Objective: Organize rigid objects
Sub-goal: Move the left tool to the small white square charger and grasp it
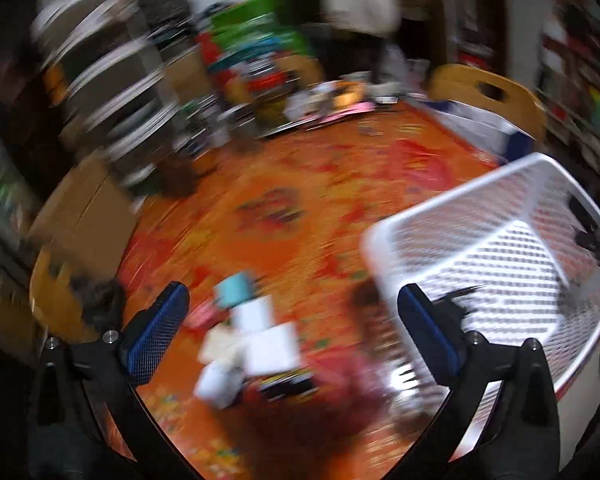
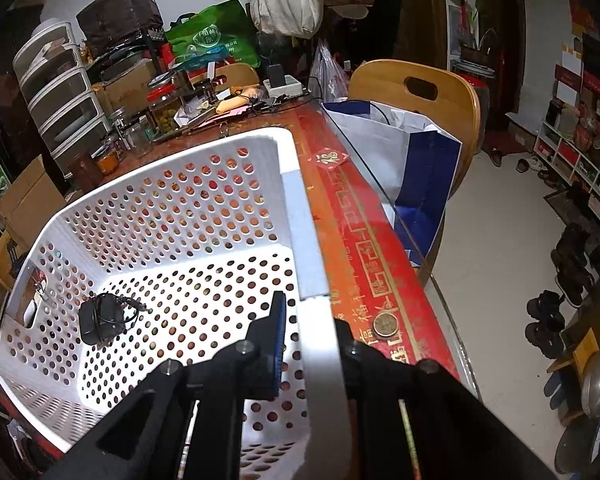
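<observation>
In the right wrist view, the right tongs [image 2: 306,344] at the lower middle are clamped on the near right rim of the white perforated basket [image 2: 180,216], one pad inside the wall and one outside. The basket's long axis runs from lower left toward the upper middle of the frame. A black power adapter [image 2: 100,318] with its cord wound around it lies on the basket floor at the lower left, its plug tip pointing right. Right of the rim, a coin [image 2: 385,325] rests on the red and gold surface [image 2: 364,240]; farther back stand a blue and white paper bag [image 2: 416,160] and a wooden chair [image 2: 420,88].

The left wrist view, heavily blurred, alone shows the left tongs [image 1: 292,332], spread wide and holding nothing, above a cluster of small white and teal boxes [image 1: 252,328] on the orange surface, with the basket at the right edge.
</observation>
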